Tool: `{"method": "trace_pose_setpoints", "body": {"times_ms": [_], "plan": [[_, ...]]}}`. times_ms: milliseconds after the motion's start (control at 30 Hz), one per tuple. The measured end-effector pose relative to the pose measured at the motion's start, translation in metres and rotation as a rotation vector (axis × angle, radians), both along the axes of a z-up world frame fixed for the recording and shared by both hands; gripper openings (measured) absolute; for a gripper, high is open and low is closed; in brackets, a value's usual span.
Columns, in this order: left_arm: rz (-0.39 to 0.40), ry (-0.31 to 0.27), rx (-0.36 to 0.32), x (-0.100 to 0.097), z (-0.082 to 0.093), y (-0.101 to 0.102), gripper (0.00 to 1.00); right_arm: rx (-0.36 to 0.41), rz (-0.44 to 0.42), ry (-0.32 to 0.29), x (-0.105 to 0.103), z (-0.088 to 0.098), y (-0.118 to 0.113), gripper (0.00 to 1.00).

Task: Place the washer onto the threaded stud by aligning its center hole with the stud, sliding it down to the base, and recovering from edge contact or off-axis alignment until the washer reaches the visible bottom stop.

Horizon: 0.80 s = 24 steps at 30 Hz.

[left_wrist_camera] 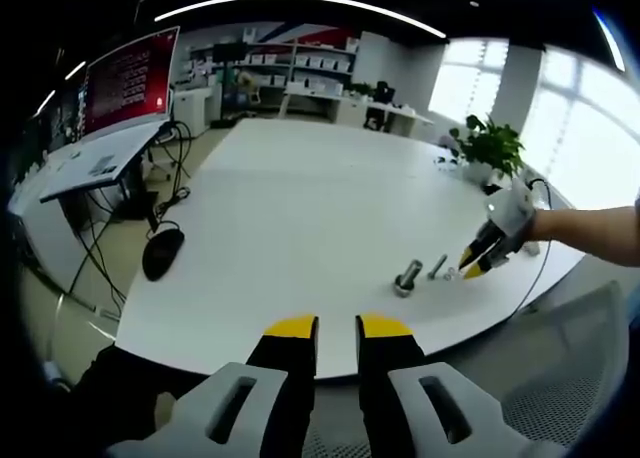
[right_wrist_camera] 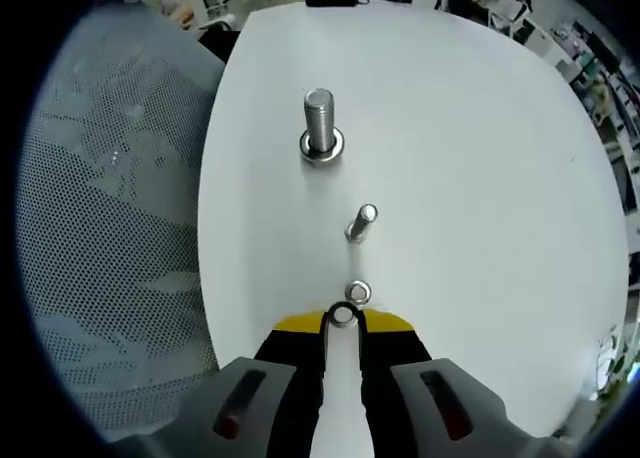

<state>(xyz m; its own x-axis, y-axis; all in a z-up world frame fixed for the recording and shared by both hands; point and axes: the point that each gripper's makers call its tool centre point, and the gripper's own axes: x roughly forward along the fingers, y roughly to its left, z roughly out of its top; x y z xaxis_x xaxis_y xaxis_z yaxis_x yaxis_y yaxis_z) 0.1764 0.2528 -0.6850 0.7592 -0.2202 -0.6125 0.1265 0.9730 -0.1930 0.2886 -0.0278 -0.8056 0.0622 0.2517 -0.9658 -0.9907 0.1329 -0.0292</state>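
Right gripper (right_wrist_camera: pixel 343 323), black jaws with yellow tips: narrow gap, a small silver metal washer (right_wrist_camera: pixel 343 316) sits between the tips. Looks pinched, but contact on the pads is hard to confirm since the washer is tiny and right at the tip edge. A second small silver ring or nut (right_wrist_camera: pixel 358 292) lies flat on the white table (right_wrist_camera: pixel 480 158) just beyond the tips; can't tell which it is.

Further along the same line: a short slim threaded stud (right_wrist_camera: pixel 361 222) standing upright, then a larger silver bolt (right_wrist_camera: pixel 320 125) upright on a wide flanged base. The held washer is well apart from both, not on any stud.

Grey mesh chair back (right_wrist_camera: pixel 110 238) beside the table edge.

Left gripper (left_wrist_camera: pixel 337 330): jaws slightly apart, nothing between them, hovering at the near table edge. From this view the right gripper (left_wrist_camera: pixel 476 266) is small, its hardware (left_wrist_camera: pixel 408 277) too tiny to resolve. Potted green plant (left_wrist_camera: pixel 487 148) behind it; a person's forearm (left_wrist_camera: pixel 590 228) is cut off at the frame edge.
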Motion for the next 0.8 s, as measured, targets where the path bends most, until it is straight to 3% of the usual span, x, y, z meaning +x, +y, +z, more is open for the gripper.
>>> {"method": "trace_pose_setpoints", "body": {"times_ms": [300,800], "plan": [[-0.010,0.043,0.012,-0.003,-0.007,0.000,0.13,0.041,0.057,-0.081,0.015,0.028,0.030,0.13],[-0.002,0.044,0.019,-0.003,-0.008,0.003,0.13,0.039,0.100,-0.066,0.016,0.025,0.051,0.13]]}}
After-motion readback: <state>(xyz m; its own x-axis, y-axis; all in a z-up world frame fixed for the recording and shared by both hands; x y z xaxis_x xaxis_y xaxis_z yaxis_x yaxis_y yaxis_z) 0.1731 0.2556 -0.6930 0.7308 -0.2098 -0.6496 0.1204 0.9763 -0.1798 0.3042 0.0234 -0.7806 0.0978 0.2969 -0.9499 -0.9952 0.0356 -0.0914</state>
